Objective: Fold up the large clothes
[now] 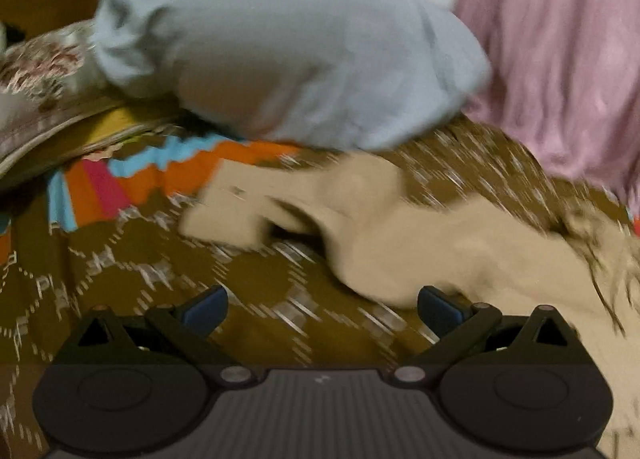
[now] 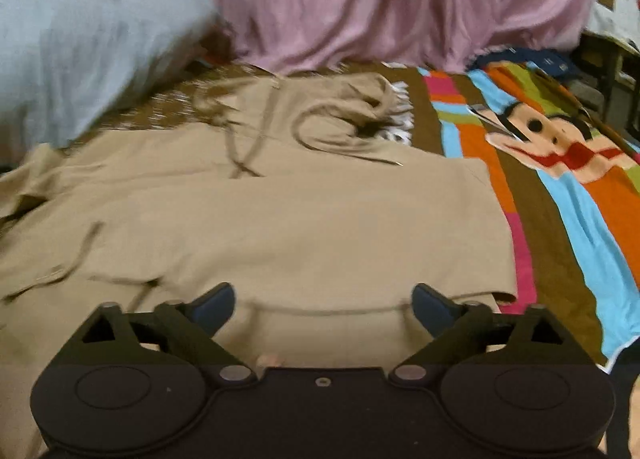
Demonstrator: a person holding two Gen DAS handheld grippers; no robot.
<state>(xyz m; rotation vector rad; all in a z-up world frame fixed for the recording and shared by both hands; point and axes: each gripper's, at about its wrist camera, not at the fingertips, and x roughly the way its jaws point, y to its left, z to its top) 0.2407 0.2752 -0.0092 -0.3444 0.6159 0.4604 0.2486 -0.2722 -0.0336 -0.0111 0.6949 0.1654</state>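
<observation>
The tan hoodie (image 2: 280, 219) is lying spread on the patterned bed cover (image 2: 560, 219), with its sleeve (image 1: 248, 211) sticking out to one side. The right gripper (image 2: 323, 309) and the left gripper (image 1: 322, 309) are both hanging wide open, holding nothing. I think the sleeve is waiting to be pinched near its end and laid flat across the body.

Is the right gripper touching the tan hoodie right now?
Apart. Right wrist view: right gripper is open, pads spread wide, tan hoodie flat below, nothing pinched.
</observation>
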